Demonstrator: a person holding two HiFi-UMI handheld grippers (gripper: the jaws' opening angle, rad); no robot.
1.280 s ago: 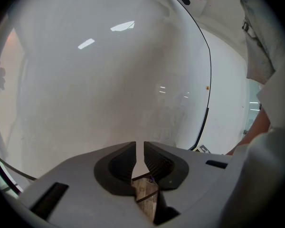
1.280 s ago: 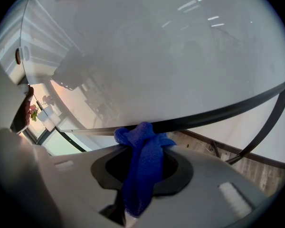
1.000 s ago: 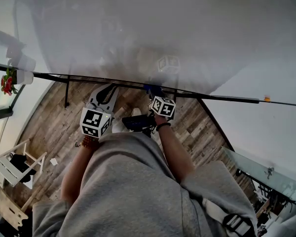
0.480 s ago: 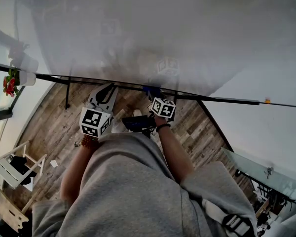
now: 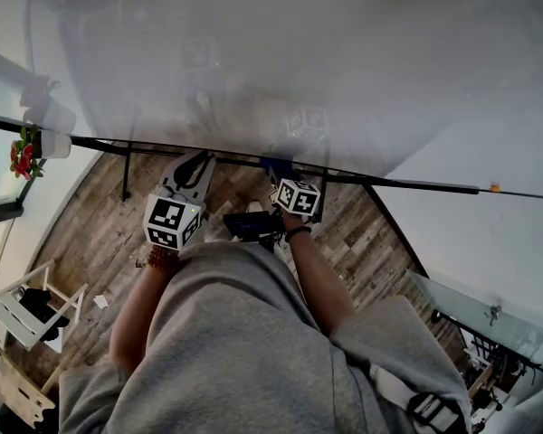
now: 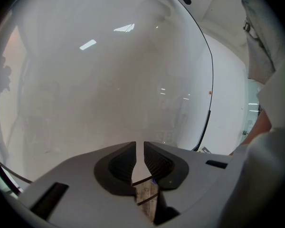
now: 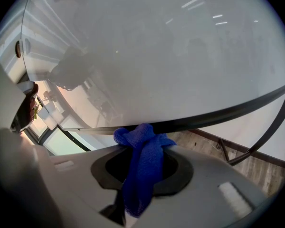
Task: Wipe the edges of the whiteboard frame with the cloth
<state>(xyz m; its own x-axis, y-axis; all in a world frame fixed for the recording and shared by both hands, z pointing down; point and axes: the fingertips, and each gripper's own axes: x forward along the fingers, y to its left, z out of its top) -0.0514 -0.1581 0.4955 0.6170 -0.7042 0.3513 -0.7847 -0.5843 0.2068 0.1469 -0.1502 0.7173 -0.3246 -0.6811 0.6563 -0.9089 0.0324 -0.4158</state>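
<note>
The whiteboard [image 5: 299, 52] fills the upper head view, and its black bottom frame [image 5: 407, 183] crosses from left to right. My right gripper [image 5: 279, 168] is shut on a blue cloth [image 5: 276, 164], and the cloth touches the frame. In the right gripper view, the cloth [image 7: 145, 160] bunches between the jaws of the right gripper [image 7: 145, 144] and presses against the dark frame edge [image 7: 218, 113]. My left gripper [image 5: 197, 159] sits just below the frame, to the left of the cloth. In its own view, the left gripper [image 6: 139, 151] has its jaws together with nothing between them and faces the white board [image 6: 109, 70].
Below the board is a wood plank floor [image 5: 90, 233], with a black stand leg [image 5: 124, 165] at the left. A white folding chair [image 5: 18, 306] stands at lower left. Red flowers [image 5: 23, 156] and white pots sit by the left window. An orange mark [image 5: 495, 186] sits on the frame at right.
Both grippers hold almost the same places, with the cloth still on the frame. Only the head view has drifted slightly.
</note>
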